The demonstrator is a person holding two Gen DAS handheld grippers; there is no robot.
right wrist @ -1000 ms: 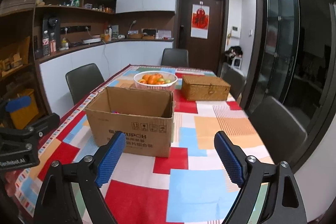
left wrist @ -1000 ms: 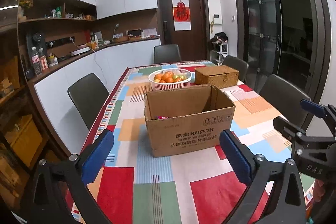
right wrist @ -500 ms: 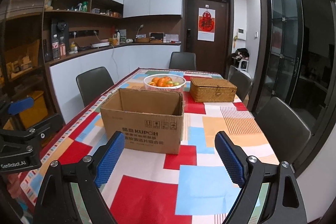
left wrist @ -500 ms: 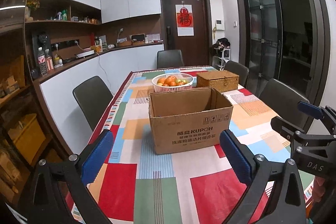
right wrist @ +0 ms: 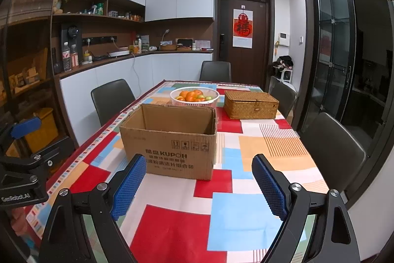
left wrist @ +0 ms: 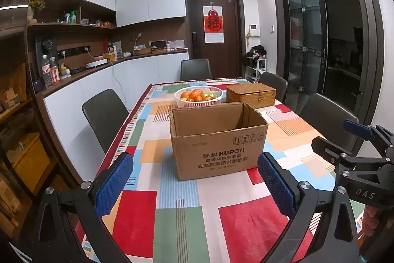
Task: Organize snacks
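Standing open-topped on the patchwork tablecloth (left wrist: 182, 191), the cardboard box (left wrist: 218, 139) was the nearest thing to both claws, and its inside could not be seen from either wrist view, so whether any snacks lay in it could not be told. No loose snack packet showed anywhere on the cloth. Just behind the box sat a white basket of fruit (left wrist: 198, 96), and to the right of that a closed wicker chest (left wrist: 251, 95), apart from both.

The left gripper (left wrist: 194, 185) hung above the near end of the table, its blue-padded fingers spread wide and holding nothing. The right gripper (right wrist: 200, 185) hung beside it in the same way, fingers wide apart and empty; its body also showed at the right edge of the left view.

This scene would fit snacks waiting unseen in the box to be sorted out, or snacks already stowed and the claws drawn back; the pictures did not settle which. Any further handling would, by my judgement, call for a view down over the box's rim, since its tall walls hid the contents from this low angle. Dark chairs (left wrist: 104, 112) ringed the table.
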